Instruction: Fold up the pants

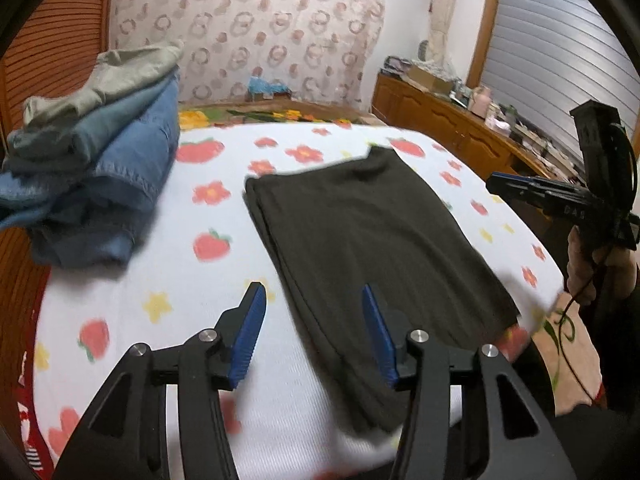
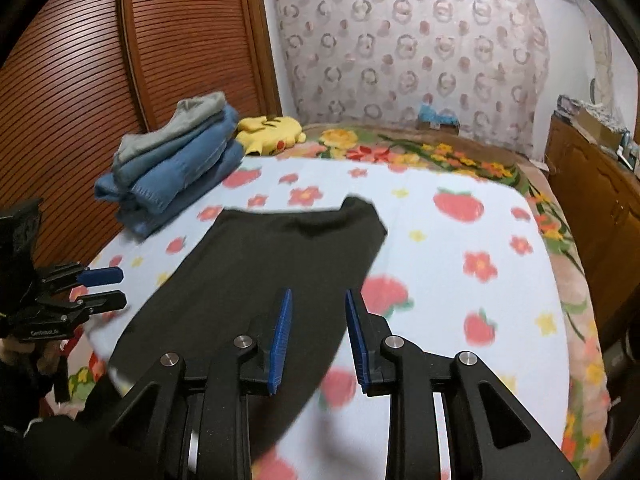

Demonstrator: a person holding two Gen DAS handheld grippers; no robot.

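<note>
The dark pants (image 1: 372, 240) lie folded into a flat, matte, soft-knit rectangle on the bed's fleecy strawberry-print blanket (image 1: 224, 208), beside a stack of folded denim (image 1: 100, 168). Both the left hand-held gripper (image 1: 314, 332) and the right hand-held gripper (image 2: 318, 340) hover empty with jaws apart, the left spread wider. A pinch that catches only the top layer, or snags the blanket too, would likely pull the limp layers askew.

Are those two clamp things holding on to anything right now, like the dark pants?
Nothing is held. The left tool and the right tool are both open with empty gaps, above the dark pants, which lie folded flat on the blanket.
</note>
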